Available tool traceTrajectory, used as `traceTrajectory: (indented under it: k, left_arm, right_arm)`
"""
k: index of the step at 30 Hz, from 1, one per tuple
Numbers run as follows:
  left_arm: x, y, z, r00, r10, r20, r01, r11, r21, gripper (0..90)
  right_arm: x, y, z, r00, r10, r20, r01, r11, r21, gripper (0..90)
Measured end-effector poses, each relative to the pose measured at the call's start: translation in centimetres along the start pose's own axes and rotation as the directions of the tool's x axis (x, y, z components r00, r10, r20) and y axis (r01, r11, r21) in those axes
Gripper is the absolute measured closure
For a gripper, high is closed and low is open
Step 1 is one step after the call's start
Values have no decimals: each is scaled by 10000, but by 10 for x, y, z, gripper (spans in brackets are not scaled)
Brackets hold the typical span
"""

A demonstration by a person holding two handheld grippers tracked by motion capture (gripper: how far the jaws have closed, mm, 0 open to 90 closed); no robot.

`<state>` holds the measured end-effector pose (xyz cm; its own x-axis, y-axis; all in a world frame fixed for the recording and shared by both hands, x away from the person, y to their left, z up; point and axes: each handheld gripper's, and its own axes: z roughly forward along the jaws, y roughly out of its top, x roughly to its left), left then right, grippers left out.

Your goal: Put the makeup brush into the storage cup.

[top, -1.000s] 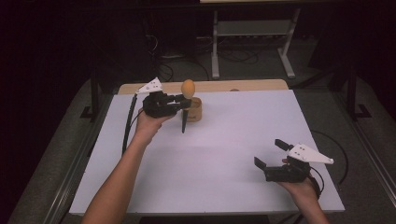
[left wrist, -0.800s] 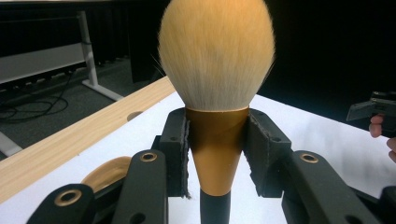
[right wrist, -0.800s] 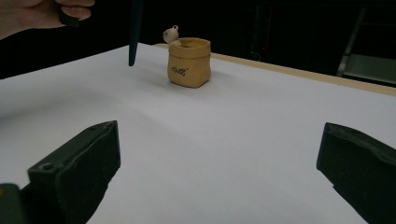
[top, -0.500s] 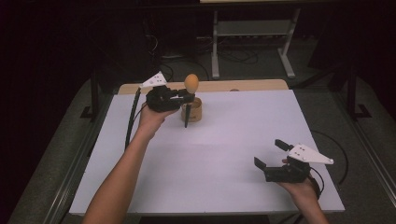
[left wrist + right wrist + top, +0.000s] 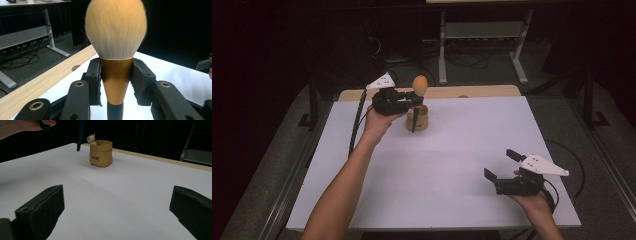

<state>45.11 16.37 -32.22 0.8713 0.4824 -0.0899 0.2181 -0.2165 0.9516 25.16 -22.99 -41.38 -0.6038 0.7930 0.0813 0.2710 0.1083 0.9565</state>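
Broadly, one white bench (image 5: 452,165) carries one tan pot (image 5: 418,118) near its far edge. One brush (image 5: 115,50) is pinched at its gold ferrule by the left tool (image 5: 412,98), its long axis upright, bristles up, its dark handle tip hanging just beside the pot on the person's side, perhaps slightly above the rim. The right tool (image 5: 503,165), spread and empty, rests well apart near the front edge.

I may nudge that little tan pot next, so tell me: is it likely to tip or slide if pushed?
The pot looks squat, its base about as wide as its mouth, so it probably slides rather than tips. It appears small and likely light, and the white table looks smooth, so a gentle push may send it skidding. The small bear figure at its rim might snag.
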Motion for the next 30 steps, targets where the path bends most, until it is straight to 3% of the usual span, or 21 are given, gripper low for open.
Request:
traceTrajectory:
  k: [16, 30]
  left_arm:
    - [9, 14, 10, 9999, -2, -118, -1, 9997, -248, 624]
    - [19, 24, 21, 9990, 309, -335, -322, 9987, -386, 623]
  right_arm:
    - [-1, 0, 0, 10000, 10, -13, -10, 10000, -21, 0]
    - [-1, 0, -1, 10000, 77, -11, -77, 9999, -66, 0]
